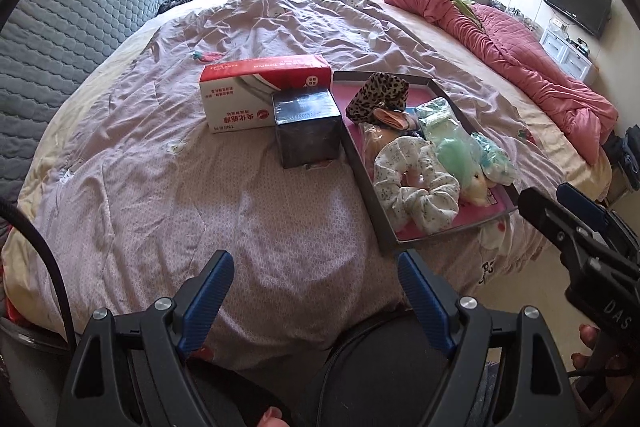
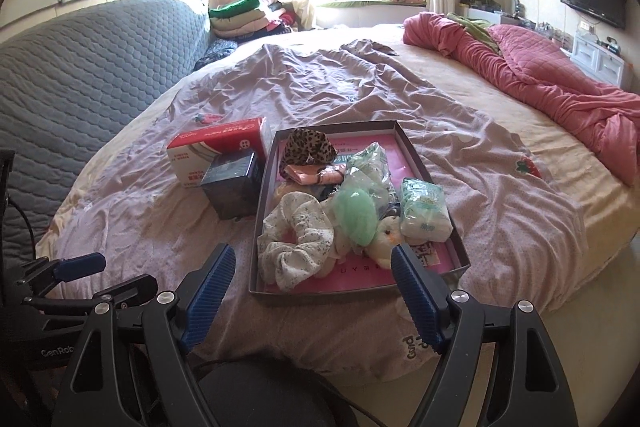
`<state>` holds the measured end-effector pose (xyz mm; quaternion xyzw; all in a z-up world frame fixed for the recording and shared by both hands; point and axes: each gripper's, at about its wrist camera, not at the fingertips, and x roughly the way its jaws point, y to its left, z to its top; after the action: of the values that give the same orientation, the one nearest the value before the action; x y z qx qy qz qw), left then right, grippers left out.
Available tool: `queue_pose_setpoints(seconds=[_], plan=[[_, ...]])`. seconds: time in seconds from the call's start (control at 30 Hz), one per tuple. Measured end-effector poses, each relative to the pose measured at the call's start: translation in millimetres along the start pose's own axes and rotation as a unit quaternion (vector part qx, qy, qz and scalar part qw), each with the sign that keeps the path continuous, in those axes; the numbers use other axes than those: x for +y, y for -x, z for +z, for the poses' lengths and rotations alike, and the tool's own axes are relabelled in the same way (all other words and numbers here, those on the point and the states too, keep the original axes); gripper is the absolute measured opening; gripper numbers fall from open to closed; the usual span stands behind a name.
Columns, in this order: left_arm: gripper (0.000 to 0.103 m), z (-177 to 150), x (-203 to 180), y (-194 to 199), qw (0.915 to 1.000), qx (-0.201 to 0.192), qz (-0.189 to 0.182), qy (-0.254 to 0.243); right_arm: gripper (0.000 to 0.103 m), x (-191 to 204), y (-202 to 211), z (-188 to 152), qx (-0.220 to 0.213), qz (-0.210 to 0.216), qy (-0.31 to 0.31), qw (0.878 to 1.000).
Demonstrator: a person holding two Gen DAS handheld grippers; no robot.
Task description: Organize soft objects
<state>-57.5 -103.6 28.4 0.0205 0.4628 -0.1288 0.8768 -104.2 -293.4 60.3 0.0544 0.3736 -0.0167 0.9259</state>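
Note:
A dark shallow box with a pink bottom (image 1: 366, 183) (image 2: 460, 251) lies on the bed. In it are a white floral scrunchie (image 1: 416, 187) (image 2: 296, 243), a leopard-print scrunchie (image 1: 378, 95) (image 2: 308, 149), a green puff (image 1: 456, 157) (image 2: 356, 217), a small plush toy (image 1: 478, 189) (image 2: 386, 239), a tissue pack (image 2: 424, 211) and other soft items. My left gripper (image 1: 316, 275) is open and empty, above the bed's near edge, left of the box. My right gripper (image 2: 312, 267) is open and empty, just before the box's near end; it also shows in the left wrist view (image 1: 556, 203).
A red-and-white carton (image 1: 256, 91) (image 2: 216, 155) and a black box (image 1: 308, 131) (image 2: 234, 189) stand left of the dark box. A bunched pink quilt (image 1: 520, 51) (image 2: 560, 83) lies at the right. A grey padded headboard (image 1: 60, 39) is at the left.

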Motion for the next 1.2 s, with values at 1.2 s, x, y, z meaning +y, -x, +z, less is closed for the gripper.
queue_pose_setpoints(seconds=[1.2], plan=[[0.084,-12.3,-6.2,8.4,1.0,-0.003,0.001,-0.007,0.082,-1.8,8.0,-21.1,0.01,-0.008,-0.017,1.0]])
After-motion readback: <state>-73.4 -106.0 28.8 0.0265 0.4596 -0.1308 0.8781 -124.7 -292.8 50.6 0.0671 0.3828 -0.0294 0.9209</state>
